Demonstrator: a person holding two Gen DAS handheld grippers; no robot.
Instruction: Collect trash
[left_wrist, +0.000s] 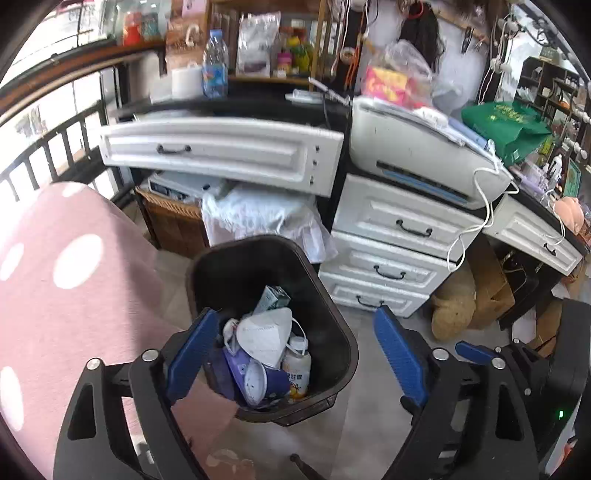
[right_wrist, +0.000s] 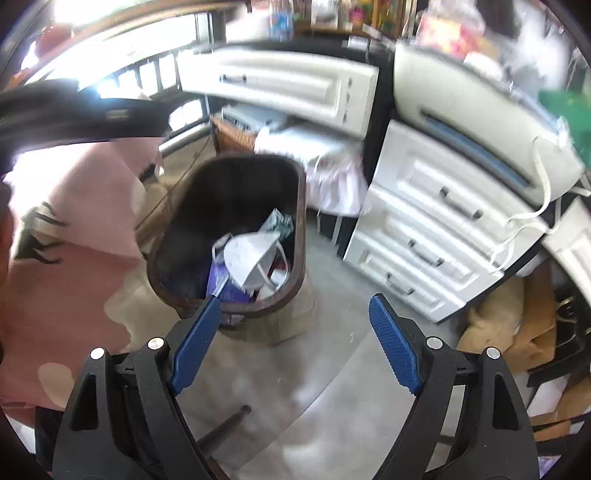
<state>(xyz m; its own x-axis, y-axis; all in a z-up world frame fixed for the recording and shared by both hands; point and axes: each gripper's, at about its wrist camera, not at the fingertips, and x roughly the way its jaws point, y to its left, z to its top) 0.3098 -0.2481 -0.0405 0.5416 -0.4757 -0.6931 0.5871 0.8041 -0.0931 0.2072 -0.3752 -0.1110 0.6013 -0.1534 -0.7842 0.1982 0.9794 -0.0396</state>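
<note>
Dark trash bin (left_wrist: 334, 325) (white mask (left_wrist: 264, 338) inside)

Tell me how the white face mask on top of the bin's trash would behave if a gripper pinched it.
The white face mask looks thin and folded, so it is probably light and would crumple between the fingers. Its ear loops hang loose and might snag the small bottle beside it. Lying on top, it should lift out of the bin freely.

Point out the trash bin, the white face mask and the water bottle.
trash bin (left_wrist: 328, 306): left wrist view, right inner wall.
white face mask (left_wrist: 264, 334): left wrist view, centre panel.
water bottle (left_wrist: 215, 66): left wrist view, label area.
</note>
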